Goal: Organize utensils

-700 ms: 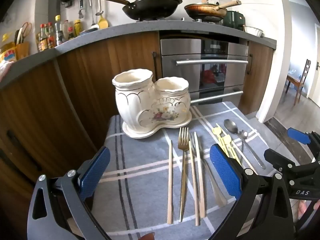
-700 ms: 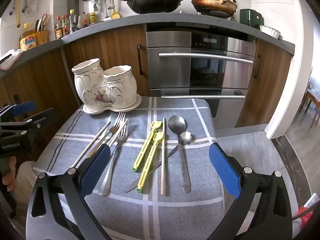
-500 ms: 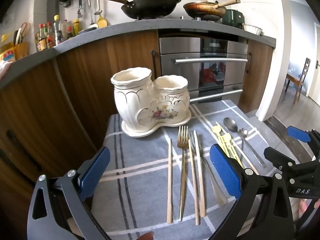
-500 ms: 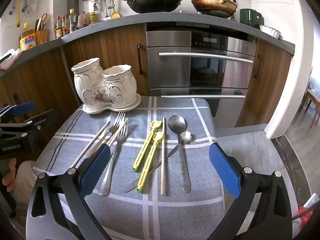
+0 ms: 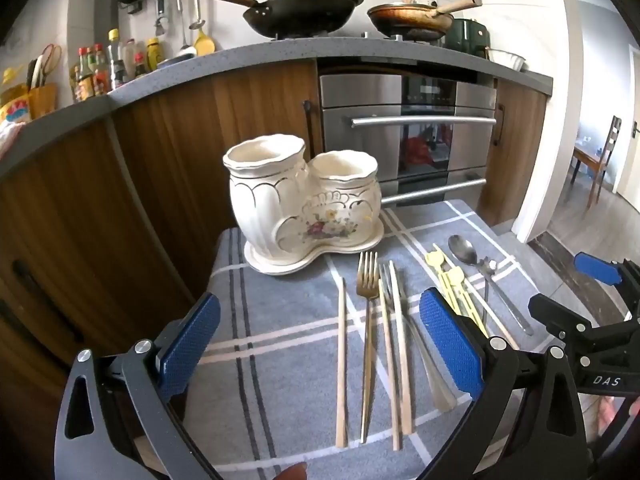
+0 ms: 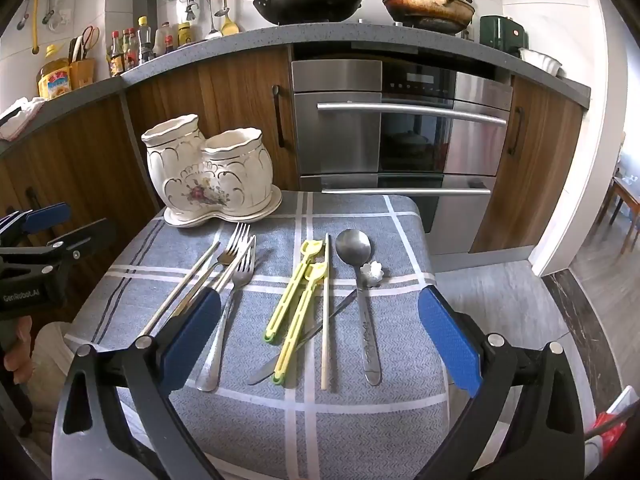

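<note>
Both grippers, left [image 5: 320,344] and right [image 6: 320,340], hover spread wide, holding nothing. Forks [image 6: 236,264], chopsticks [image 5: 341,364], yellow tongs [image 6: 294,300], spoon [image 6: 360,280] and probably a knife [image 6: 304,336] lie on the grey cloth [image 6: 304,420] before the ceramic holder [image 5: 300,204].

Left gripper [image 5: 320,344], jaws wide apart, hovers over forks and chopsticks [image 5: 341,360] near the ceramic holder [image 5: 300,208].

Left gripper [image 5: 320,338]: jaws spread wide, nothing between the blue pads, held level and pointing forward.
Right gripper [image 6: 320,336]: jaws spread wide, nothing held, level, beside the left one.
</note>
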Available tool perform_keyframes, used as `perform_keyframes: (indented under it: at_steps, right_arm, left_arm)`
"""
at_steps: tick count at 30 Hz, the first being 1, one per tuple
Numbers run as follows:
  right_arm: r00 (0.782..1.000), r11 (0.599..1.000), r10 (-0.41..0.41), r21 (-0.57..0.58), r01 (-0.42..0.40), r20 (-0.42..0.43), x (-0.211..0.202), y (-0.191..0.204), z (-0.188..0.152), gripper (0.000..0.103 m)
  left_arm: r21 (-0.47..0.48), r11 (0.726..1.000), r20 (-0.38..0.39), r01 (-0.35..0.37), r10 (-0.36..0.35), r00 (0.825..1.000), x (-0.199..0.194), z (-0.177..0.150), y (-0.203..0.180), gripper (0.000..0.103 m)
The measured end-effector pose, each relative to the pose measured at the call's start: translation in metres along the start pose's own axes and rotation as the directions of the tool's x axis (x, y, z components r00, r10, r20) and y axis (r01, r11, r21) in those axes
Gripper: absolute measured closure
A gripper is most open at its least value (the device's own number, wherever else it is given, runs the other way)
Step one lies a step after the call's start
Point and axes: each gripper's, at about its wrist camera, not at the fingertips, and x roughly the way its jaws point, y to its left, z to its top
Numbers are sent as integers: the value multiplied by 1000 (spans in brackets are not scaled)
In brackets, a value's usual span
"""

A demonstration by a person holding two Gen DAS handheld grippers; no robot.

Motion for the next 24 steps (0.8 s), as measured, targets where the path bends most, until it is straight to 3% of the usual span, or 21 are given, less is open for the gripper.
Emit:
perform_keyframes:
  at_steps: [24]
  right_arm:
    - [1000,1000,-5,-3,5,-10,3,3,5,6]
  left_arm:
    - [1,1000,-9,4,-4,1000,6,-1,3,4]
